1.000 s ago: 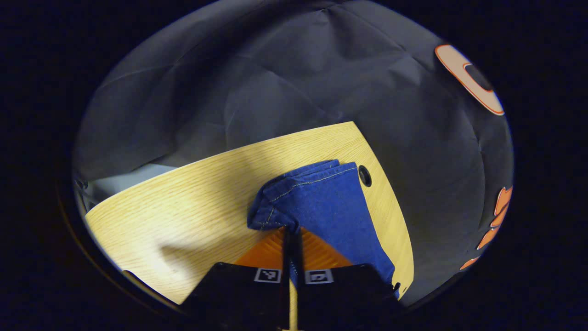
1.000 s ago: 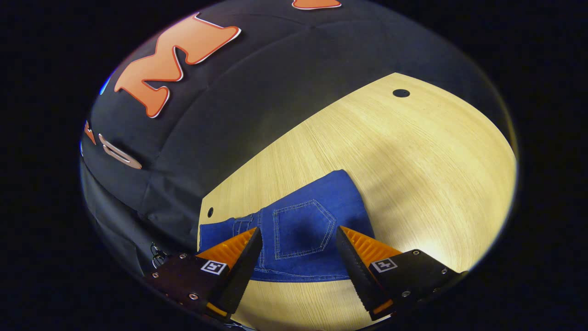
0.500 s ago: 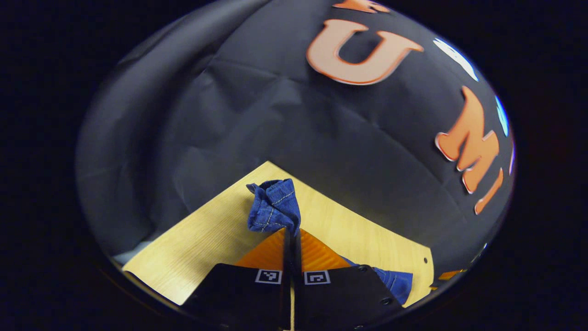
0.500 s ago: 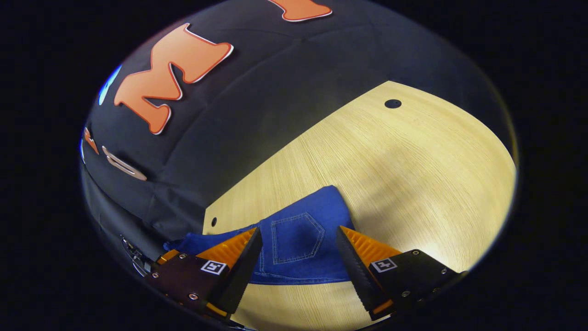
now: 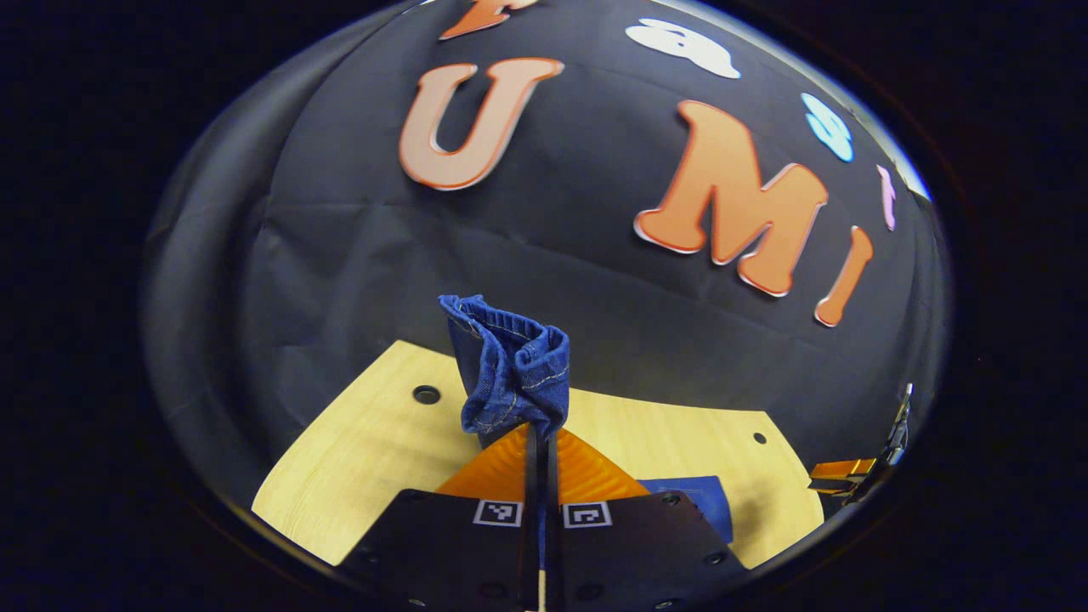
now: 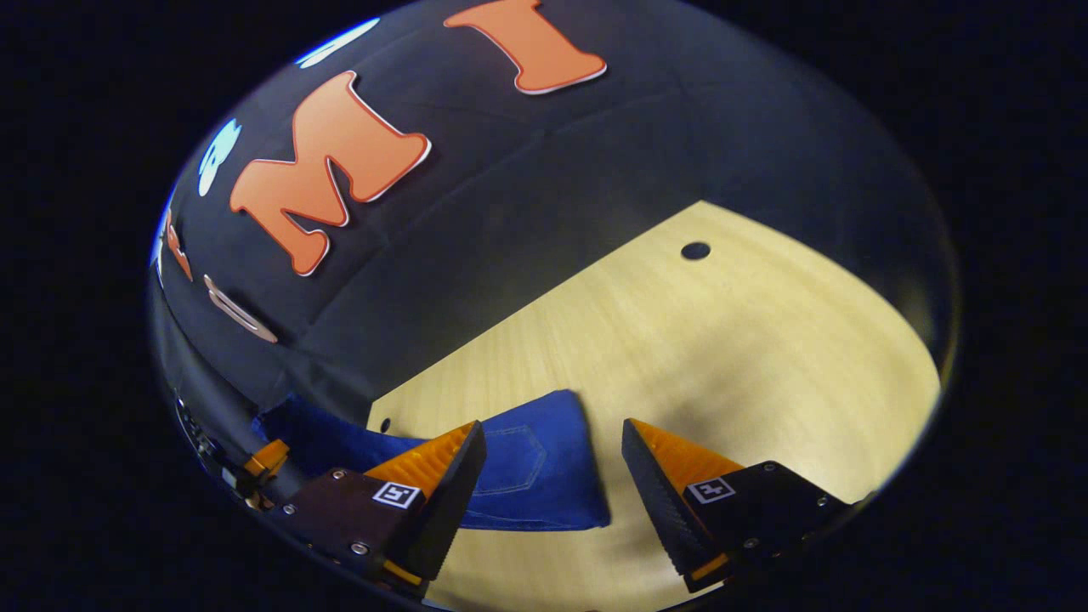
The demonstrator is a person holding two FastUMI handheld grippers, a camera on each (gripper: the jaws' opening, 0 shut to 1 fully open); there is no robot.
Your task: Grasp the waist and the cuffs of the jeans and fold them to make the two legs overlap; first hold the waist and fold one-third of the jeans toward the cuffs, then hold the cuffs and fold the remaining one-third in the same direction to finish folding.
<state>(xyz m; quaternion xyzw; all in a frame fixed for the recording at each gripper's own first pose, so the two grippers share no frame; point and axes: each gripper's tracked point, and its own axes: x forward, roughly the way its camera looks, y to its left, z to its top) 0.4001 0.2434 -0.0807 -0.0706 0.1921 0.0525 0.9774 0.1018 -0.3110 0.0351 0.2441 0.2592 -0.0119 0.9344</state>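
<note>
My left gripper [image 5: 540,435] is shut on the bunched cuff end of the blue jeans [image 5: 512,365], which stands up above the wooden table [image 5: 365,459]. Another part of the jeans [image 5: 693,501] lies flat behind my fingers. In the right gripper view the folded waist part of the jeans [image 6: 527,476], back pocket up, lies on the table [image 6: 722,357]. My right gripper [image 6: 552,433] hangs open above its right edge, pressing on nothing. At the far left the left gripper [image 6: 265,459] holds a lifted stretch of denim. The right gripper [image 5: 841,476] shows at the right edge.
The table's far edge meets the black cloth wall [image 5: 552,255]. Small round holes [image 5: 426,394] [image 6: 695,251] sit near the table's corners. Bare tabletop stretches to the right of the jeans in the right gripper view.
My left gripper has lifted the cuffs off the table and swung round toward the wall. My right gripper, open throughout, has drawn back, and the waist part now sits lower and smaller in its view.
</note>
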